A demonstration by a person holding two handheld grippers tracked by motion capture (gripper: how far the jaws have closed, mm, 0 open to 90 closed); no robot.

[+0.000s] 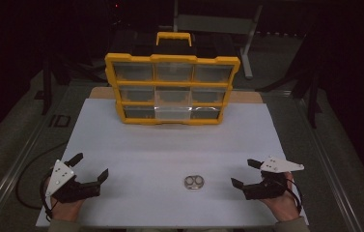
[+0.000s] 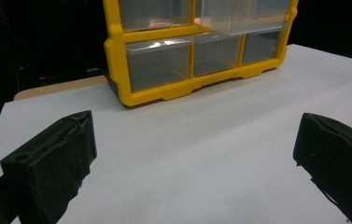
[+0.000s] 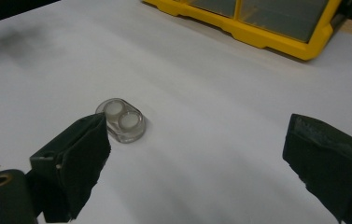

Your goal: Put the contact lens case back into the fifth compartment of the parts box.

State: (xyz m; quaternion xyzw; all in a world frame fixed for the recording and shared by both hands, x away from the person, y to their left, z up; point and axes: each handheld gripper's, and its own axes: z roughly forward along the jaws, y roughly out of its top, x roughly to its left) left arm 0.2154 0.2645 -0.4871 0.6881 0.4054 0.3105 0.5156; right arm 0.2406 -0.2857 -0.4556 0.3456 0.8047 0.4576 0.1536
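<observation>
Left gripper (image 1: 91,167) and right gripper (image 1: 243,172) low on desk (image 1: 136,145), fingers apart, clear case (image 1: 194,182) between, organizer (image 1: 172,89) behind.

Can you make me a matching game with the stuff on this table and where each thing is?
Things:
1. yellow drawer box
2. small clear case
3. left gripper
4. right gripper

Places:
A. near right edge, jaws wide
B. far end of the white board
C. near left edge, jaws wide
D. flat between the grippers

Pairs: 1-B, 2-D, 3-C, 4-A
</observation>
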